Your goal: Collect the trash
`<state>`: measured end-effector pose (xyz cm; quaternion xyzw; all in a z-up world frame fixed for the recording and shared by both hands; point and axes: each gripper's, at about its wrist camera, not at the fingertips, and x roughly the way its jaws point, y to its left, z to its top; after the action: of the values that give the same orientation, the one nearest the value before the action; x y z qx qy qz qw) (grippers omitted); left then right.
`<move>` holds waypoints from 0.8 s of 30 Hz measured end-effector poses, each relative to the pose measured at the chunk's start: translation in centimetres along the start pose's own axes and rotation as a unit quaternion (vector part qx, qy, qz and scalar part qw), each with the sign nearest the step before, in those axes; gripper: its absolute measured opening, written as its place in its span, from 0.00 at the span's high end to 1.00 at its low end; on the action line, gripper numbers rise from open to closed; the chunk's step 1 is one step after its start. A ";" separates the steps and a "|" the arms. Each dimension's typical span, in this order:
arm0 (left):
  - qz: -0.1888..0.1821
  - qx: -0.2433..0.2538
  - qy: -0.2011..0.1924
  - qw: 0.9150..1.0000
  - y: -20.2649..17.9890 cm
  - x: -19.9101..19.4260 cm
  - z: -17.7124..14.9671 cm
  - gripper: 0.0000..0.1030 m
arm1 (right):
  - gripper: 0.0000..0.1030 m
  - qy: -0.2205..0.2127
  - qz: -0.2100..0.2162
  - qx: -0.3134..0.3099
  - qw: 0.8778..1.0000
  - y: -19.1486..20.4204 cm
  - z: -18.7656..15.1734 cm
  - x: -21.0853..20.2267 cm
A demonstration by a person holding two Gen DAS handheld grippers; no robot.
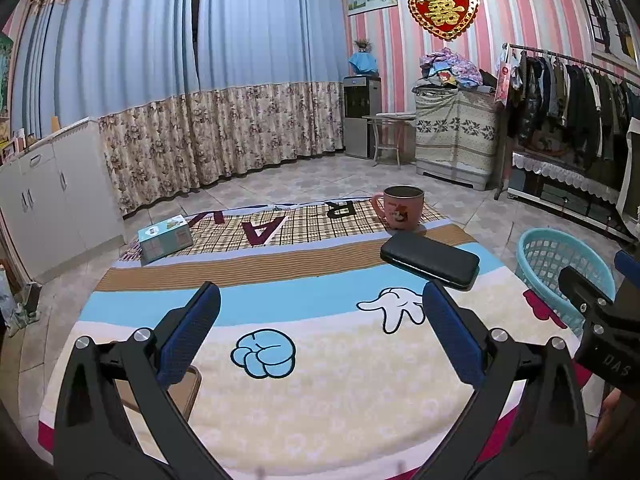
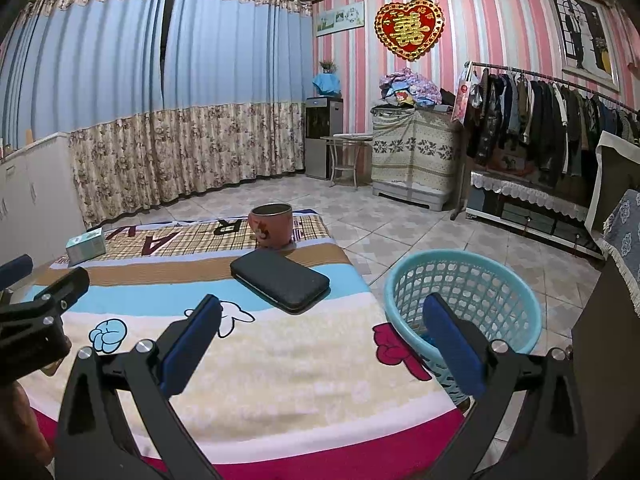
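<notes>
My left gripper [image 1: 320,308] hangs open over the near part of a table with a cartoon-print cloth [image 1: 320,400], nothing between its blue pads. My right gripper [image 2: 322,312] is open too and holds nothing. It sits over the table's right edge, beside a light blue plastic basket [image 2: 464,296] that stands on the floor. The right finger hides part of a small blue thing low in the basket. I see no loose trash on the cloth. Each gripper shows at the edge of the other's view: the right gripper [image 1: 604,276] and the left gripper [image 2: 40,276].
On the cloth lie a black flat case [image 1: 430,260], a pink mug [image 1: 398,208] at the far right and a teal tissue box [image 1: 166,238] at the far left. A brown seat [image 1: 188,392] sits below the table's left edge. White cabinets, curtains and a clothes rack ring the tiled floor.
</notes>
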<state>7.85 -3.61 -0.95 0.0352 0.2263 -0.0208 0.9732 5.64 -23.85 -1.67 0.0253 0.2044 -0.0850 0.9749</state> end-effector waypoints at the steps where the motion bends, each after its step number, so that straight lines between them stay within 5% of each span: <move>1: 0.000 0.001 0.000 1.000 0.0 0.0 0.0 0.05 | 0.04 0.000 0.000 0.000 1.000 0.0 0.0 0.0; 24: 0.003 0.004 -0.010 1.000 0.2 -0.4 0.3 0.05 | 0.04 -0.002 -0.004 -0.002 1.000 -0.6 0.4 0.1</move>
<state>7.60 -3.46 -0.51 0.0394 0.2167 -0.0193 0.9752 5.78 -24.46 -1.40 0.0220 0.2027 -0.0880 0.9750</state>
